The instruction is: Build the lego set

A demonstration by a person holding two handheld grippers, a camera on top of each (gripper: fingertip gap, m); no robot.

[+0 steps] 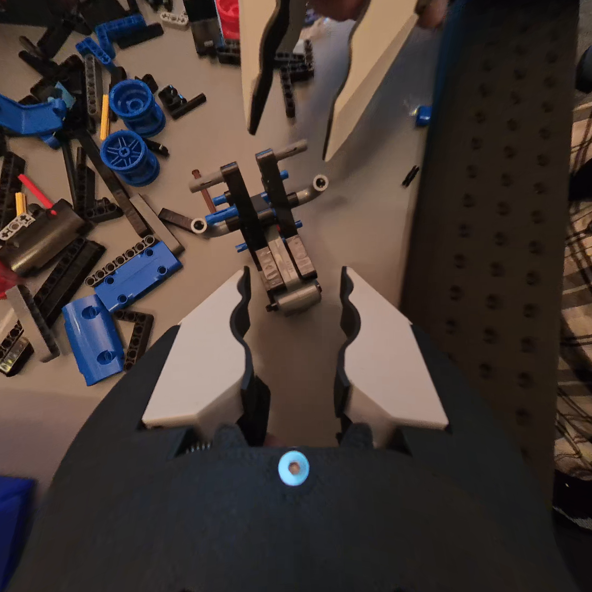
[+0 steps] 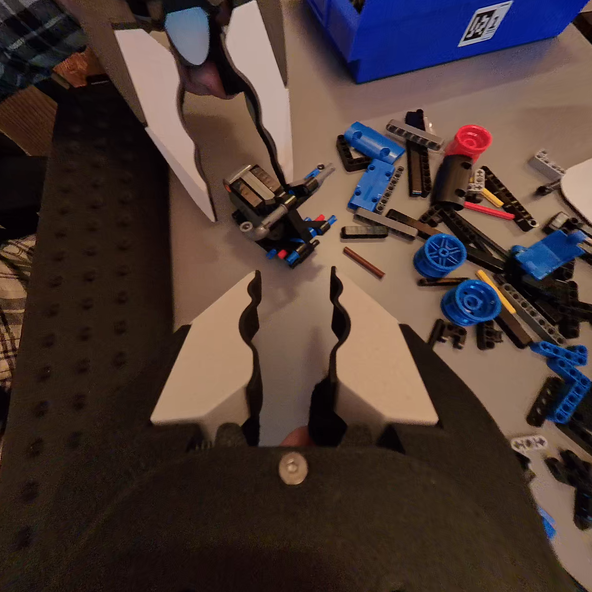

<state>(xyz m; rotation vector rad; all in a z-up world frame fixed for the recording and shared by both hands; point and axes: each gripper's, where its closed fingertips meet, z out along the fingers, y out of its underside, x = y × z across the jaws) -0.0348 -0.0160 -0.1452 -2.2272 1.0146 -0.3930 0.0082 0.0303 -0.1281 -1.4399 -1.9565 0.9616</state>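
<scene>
My left claw hangs with its jaws spread apart and nothing between them, low in the middle of the left wrist view. Just beyond its tips, at the centre of that frame, the half-built lego assembly lies on the grey surface: two black beams side by side, blue pins sticking out of them, grey bent connectors at either side and a grey roller at the near end. My right claw shows at the top middle of the same frame, jaws likewise parted, empty, tips pointing down toward the far end of the assembly.

In the right wrist view my right claw sits at lower centre, wide apart, and the assembly is just ahead of it, a little left of centre. The left claw comes in from the upper left there; one finger's dark tip looks to touch the top of the assembly, though I cannot tell for sure.

Loose parts lie scattered at the left of the left wrist view: two blue wheel hubs, blue panels, black beams and a yellow axle. A brown axle lies just beside the assembly. A blue bin stands at the upper right of the right wrist view, with a red hub below it. A black perforated board runs down the right of the left wrist view.
</scene>
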